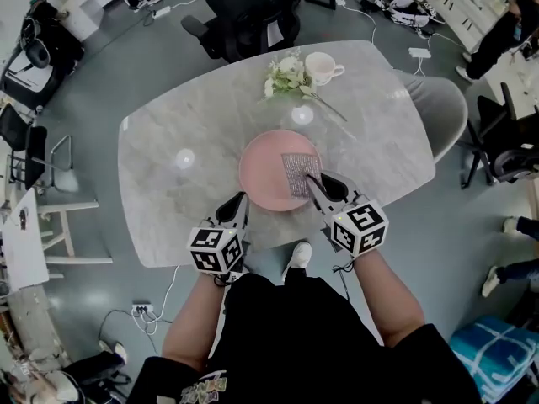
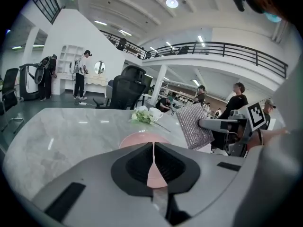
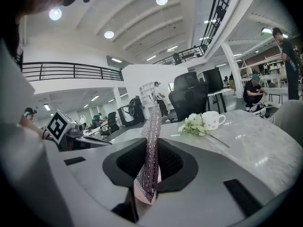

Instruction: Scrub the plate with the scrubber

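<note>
Grey marble-look worktop (image 1: 168,141), rounded at the corners, in an open office hall with a railed gallery overhead. At its near middle lies a pink plate (image 1: 265,171), round and flat. Over the plate's right half stands a silvery, glittering square scrubber (image 1: 299,173), held nearly upright by its near edge; whether its lower corner touches the plate is hard to tell from any view. The right gripper (image 1: 313,179) has its jaws clenched on that scrubber, the sparkling fabric pinched between the dark pads and rising above them in the right gripper view. The left gripper (image 1: 242,199) sits just beside the plate's near-left rim, jaws pressed together with nothing between them; pink shows only through the slit behind the tips. Both grippers are held by a person in a black top, forearms bare, each tool carrying its marker cube. Beyond the plate, toward the far edge of the worktop, lie a small bunch of white flowers (image 1: 286,76) and, just beside it to the right, a white cup (image 1: 321,66) with its handle turned right. A black office chair (image 1: 248,11) stands at the far side, a grey chair (image 1: 442,112) at the right end. Other people are about the hall, well apart from the worktop, and cables trail over the grey floor (image 1: 93,66).
</note>
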Demonstrator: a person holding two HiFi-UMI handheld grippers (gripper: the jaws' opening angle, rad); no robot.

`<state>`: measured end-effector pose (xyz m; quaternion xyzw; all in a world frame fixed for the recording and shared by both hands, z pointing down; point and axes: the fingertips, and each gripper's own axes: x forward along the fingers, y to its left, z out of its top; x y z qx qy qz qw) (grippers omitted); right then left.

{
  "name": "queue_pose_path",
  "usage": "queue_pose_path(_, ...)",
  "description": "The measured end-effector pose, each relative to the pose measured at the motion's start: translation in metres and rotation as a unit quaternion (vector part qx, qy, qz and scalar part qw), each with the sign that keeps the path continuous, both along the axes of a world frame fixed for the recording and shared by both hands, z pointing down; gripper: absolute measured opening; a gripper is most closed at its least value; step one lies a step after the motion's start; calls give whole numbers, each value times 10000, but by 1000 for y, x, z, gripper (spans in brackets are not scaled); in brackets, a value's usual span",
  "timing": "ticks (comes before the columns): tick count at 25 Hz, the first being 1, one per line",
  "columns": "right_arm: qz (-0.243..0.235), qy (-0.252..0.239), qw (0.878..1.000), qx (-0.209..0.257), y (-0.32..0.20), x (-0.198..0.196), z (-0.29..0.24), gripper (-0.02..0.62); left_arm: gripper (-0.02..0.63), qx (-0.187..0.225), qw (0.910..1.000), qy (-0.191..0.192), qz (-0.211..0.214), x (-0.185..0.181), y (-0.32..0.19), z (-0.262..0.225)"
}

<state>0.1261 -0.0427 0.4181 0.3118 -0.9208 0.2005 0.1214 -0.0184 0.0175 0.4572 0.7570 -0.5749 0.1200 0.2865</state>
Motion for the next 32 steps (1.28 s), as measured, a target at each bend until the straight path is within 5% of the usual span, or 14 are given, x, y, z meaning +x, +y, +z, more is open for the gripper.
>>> queue_pose_path(11, -44, 108, 9998, -170, -10, -2, 24, 74, 107, -446, 9988, -122, -176, -16, -14, 42)
queue_pose_path(32, -292, 1061, 9907, -794, -52, -82, 106, 74, 83, -1413, 9893, -192, 299, -50, -88, 145)
